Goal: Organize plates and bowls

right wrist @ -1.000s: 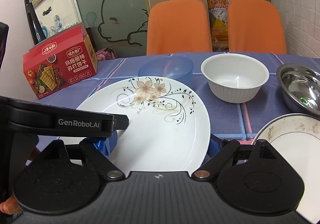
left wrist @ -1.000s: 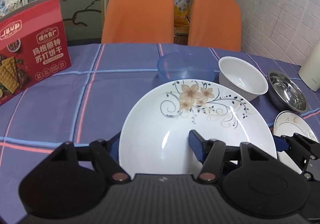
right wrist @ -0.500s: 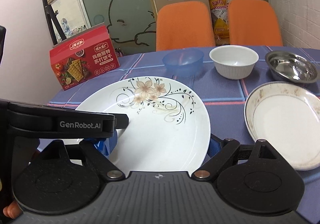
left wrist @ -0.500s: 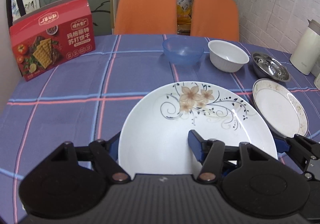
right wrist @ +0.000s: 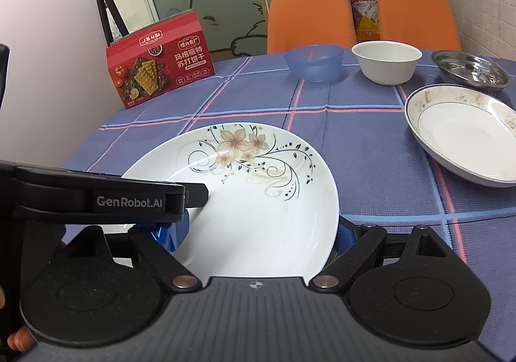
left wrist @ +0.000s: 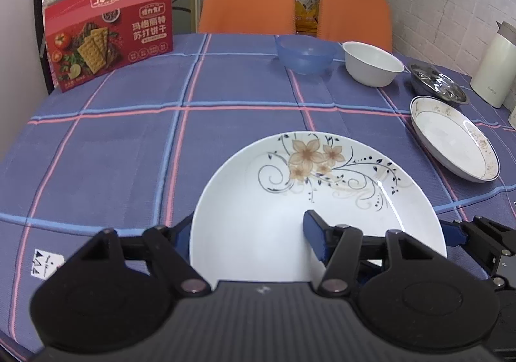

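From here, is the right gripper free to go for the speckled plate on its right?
Probably not yet. The right gripper has its jaws shut on the flowered plate, which the left gripper also holds. The tablecloth toward the speckled plate looks unobstructed, so the carried plate is the only hindrance.

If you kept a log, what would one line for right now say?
left gripper: shut on floral plate | right gripper: shut on same plate | plate: held above table
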`<action>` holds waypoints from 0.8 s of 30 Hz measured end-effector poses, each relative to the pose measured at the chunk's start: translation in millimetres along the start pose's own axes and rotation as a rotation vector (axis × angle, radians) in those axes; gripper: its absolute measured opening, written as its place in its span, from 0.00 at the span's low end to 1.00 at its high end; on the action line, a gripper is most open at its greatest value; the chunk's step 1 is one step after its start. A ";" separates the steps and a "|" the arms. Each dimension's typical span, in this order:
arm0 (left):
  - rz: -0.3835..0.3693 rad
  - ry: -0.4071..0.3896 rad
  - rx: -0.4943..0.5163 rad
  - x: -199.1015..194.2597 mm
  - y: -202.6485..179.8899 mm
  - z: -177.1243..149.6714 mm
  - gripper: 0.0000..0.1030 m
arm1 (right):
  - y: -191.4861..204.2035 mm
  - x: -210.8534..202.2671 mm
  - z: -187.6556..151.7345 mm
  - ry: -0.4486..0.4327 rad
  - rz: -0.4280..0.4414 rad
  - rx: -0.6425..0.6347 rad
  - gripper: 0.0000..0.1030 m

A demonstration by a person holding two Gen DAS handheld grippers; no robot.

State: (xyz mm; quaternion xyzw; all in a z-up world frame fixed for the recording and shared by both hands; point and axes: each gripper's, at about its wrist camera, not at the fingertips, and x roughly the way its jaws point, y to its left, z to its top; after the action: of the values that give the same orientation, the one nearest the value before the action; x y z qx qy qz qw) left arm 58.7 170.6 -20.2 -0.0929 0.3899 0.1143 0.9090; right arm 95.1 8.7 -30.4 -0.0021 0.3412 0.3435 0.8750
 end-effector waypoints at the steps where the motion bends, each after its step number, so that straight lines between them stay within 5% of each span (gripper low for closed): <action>1: 0.002 0.000 -0.002 0.7 1.7 -1.0 0.59 | -0.8 2.1 0.0 0.005 0.006 0.002 0.75; 10: 0.058 -0.081 0.001 -9.9 9.7 7.1 0.66 | 5.5 -12.3 2.4 -0.093 -0.054 -0.077 0.74; 24: -0.024 -0.101 0.062 -15.5 -34.7 22.7 0.71 | -46.1 -34.9 0.5 -0.105 -0.080 0.079 0.74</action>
State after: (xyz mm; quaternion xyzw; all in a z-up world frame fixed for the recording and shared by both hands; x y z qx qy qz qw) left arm 73.7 141.2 9.3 -0.0633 0.3459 0.0960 0.9312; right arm 104.7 -47.3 -19.7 0.0367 0.3077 0.2940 0.9042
